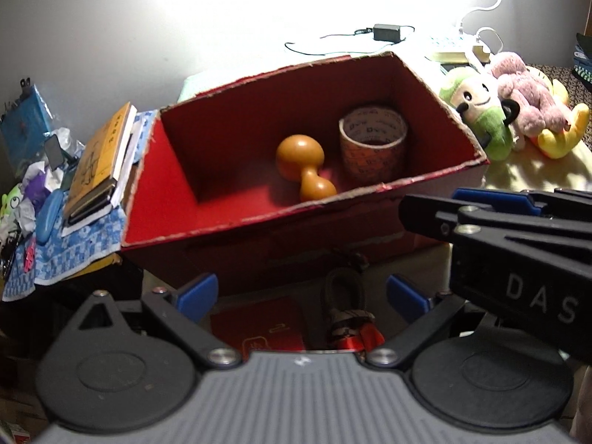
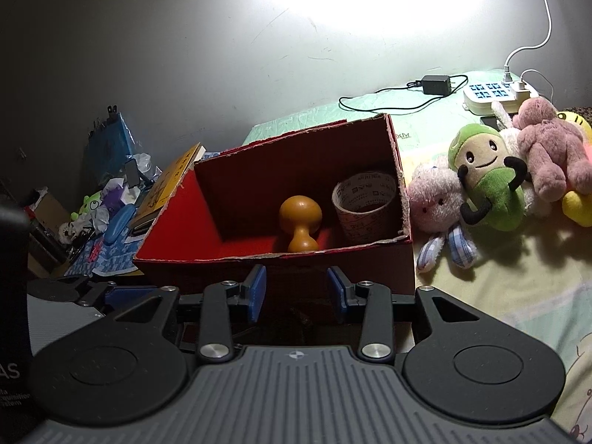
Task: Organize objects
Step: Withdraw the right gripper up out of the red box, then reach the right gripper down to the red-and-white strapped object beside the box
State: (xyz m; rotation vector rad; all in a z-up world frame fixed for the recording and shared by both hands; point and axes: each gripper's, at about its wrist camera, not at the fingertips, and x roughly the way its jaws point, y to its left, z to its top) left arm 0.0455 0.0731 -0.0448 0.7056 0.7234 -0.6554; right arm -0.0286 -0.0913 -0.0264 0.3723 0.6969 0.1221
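Standing on a bed (image 2: 510,288) with a pale yellow sheet, an open red box (image 1: 229,218) holds two items. A wooden dumbbell-shaped piece (image 1: 304,167) lies on the box floor near the middle. A roll of printed tape (image 1: 373,144) stands upright beside it, close to the right wall of the box.

Left gripper (image 1: 301,292): jaws spread wide, nothing between the blue pads. It sits low in front of the near wall of the box. Below it lie a small red booklet (image 1: 259,329) and a black strap with a red and patterned wrap (image 1: 351,318).

Right gripper (image 2: 296,288): jaws partly spread, nothing between the pads. It also faces the near wall of the box. In the left wrist view its fingers enter from the right, just over the front right corner of the box.

To the right of the box, soft toys lie in a group on the sheet: a green smiling one (image 2: 488,181), a pink bear (image 2: 551,155), a pale pink rabbit (image 2: 436,203) and a yellow one (image 1: 562,133). Behind them are a white power strip (image 2: 495,98) and a black adapter with its cable (image 2: 436,85).

To the left of the box, a yellow book (image 1: 100,159) leans on a stack over a blue patterned cloth (image 1: 77,244), beside mixed clutter.
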